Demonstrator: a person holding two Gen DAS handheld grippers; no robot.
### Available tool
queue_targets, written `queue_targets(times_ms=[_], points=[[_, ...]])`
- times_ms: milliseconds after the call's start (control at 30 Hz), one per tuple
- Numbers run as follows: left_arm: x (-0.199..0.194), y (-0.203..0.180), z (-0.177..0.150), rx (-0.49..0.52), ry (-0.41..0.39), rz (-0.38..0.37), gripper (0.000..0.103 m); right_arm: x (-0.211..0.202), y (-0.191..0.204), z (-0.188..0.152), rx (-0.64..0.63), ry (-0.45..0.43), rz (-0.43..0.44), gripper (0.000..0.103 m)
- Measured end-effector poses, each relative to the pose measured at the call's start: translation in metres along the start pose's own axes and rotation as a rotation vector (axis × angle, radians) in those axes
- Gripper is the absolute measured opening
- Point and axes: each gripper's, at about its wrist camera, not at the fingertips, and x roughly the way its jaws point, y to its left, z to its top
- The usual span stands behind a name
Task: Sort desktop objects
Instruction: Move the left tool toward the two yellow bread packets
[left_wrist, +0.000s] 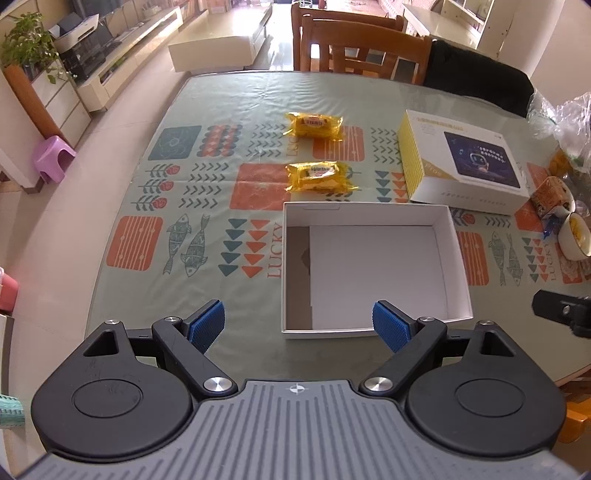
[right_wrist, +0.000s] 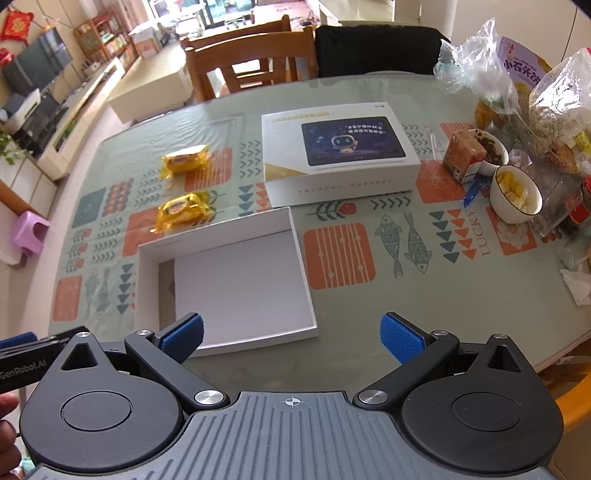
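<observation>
- Blue-padded fingers of the left gripper (left_wrist: 298, 325) are seen spread wide at the bottom of the left wrist frame, with nothing between them; the right gripper (right_wrist: 291, 336) is likewise held wide apart and empty at the bottom of the right wrist frame.
- Just above the fingers, at centre frame, an open white box (left_wrist: 373, 266) is seen with nothing inside it.
- Two yellow snack packets lie outside it on the patterned tablecloth (left_wrist: 155, 206): the nearer packet (left_wrist: 317, 177) just beyond the box's far rim, the farther packet (left_wrist: 314, 125) above it in the frame.
- If the packets are meant for the box, which is judged likely but not settled, the nearer one is best taken across its short width, squeezed gently since the wrapper looks soft and crinkly.
- A printed carton (left_wrist: 469, 162) and food bowls (right_wrist: 515, 194) at the right edge are best kept clear of.
</observation>
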Motion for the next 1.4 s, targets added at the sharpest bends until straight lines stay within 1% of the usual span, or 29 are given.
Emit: queue_targets(times_ms=[167, 267, 333, 467, 667, 933, 1400], points=[[0.001, -0.016, 0.004, 0.033, 0.016, 0.039, 0.103, -0.001, -0.004, 0.005, -0.007, 0.006, 0.001, 0.103], [-0.002, -0.027, 0.008, 0.036, 0.016, 0.018, 0.103, -0.001, -0.006, 0.009, -0.011, 0.009, 0.002, 0.103], [0.000, -0.026, 0.010, 0.022, 0.016, -0.003, 0.103, -0.001, -0.008, 0.011, -0.014, 0.012, 0.003, 0.103], [0.004, -0.033, 0.016, 0.017, 0.026, -0.008, 0.103, 0.000, -0.012, 0.019, -0.027, 0.013, 0.008, 0.103], [0.008, -0.044, 0.022, 0.016, 0.038, -0.008, 0.103, 0.006, -0.012, 0.029, -0.062, 0.026, 0.013, 0.103], [0.011, -0.048, 0.026, -0.005, 0.036, 0.016, 0.103, 0.013, -0.005, 0.038, -0.114, 0.040, 0.026, 0.103], [0.017, -0.058, 0.039, -0.018, 0.040, 0.034, 0.103, 0.022, -0.007, 0.050, -0.155, 0.053, 0.051, 0.103]])
